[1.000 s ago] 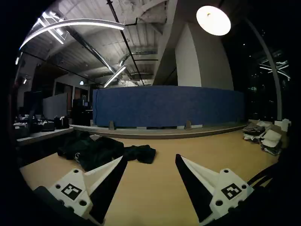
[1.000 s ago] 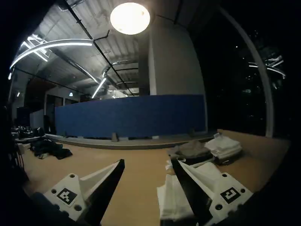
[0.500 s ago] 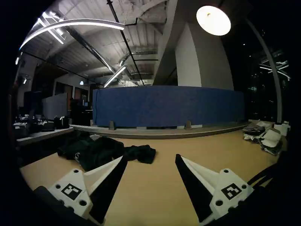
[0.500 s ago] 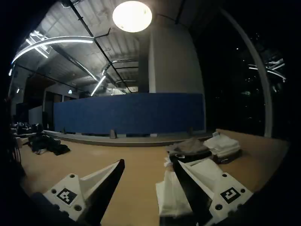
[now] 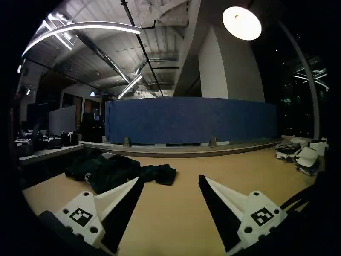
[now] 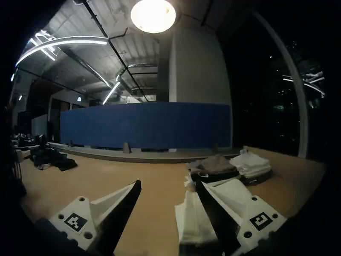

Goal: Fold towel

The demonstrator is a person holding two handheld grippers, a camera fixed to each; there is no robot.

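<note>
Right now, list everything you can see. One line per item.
table: 1, light wood, under everything
white towel: 1, white, on the table, partly behind one finger of the right gripper
grey-brown pile: 1, folded, farther back on the table
white stack: 1, folded, beside the grey-brown pile
dark clothing heap: 1, black, crumpled, ahead of the left gripper
partition: 1, blue, along the table's far edge
lamp: 1, round, lit, overhead
left gripper: 1, white with black inner faces, jaws open, nothing between
right gripper: 1, same colours, jaws open, nothing between
</note>
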